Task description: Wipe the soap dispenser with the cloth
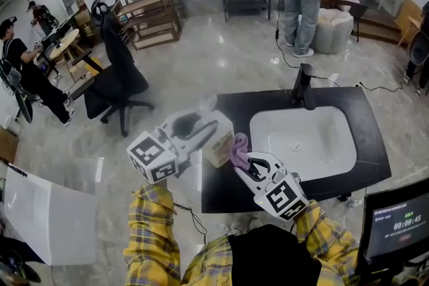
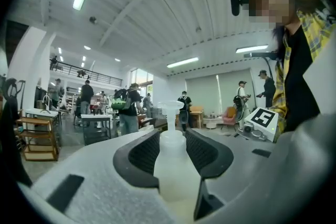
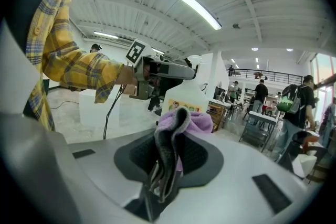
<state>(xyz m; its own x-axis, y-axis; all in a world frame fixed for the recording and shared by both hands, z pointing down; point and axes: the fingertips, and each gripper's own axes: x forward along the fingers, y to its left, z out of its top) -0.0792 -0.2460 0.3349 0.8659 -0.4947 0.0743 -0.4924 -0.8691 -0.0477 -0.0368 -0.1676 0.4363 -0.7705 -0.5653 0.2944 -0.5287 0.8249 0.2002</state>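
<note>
The soap dispenser, a pale translucent pump bottle with a label, is held up over the left end of the black counter. My left gripper is shut on it; in the left gripper view the bottle fills the gap between the two dark pads, pump upward. My right gripper is shut on a purple cloth, which touches the bottle's right side. In the right gripper view the cloth bunches above the right gripper, with the bottle just behind it.
A white sink basin is set in the counter to the right, with a black faucet behind it. A black office chair stands on the floor to the left. People stand and sit around the room's far and left sides.
</note>
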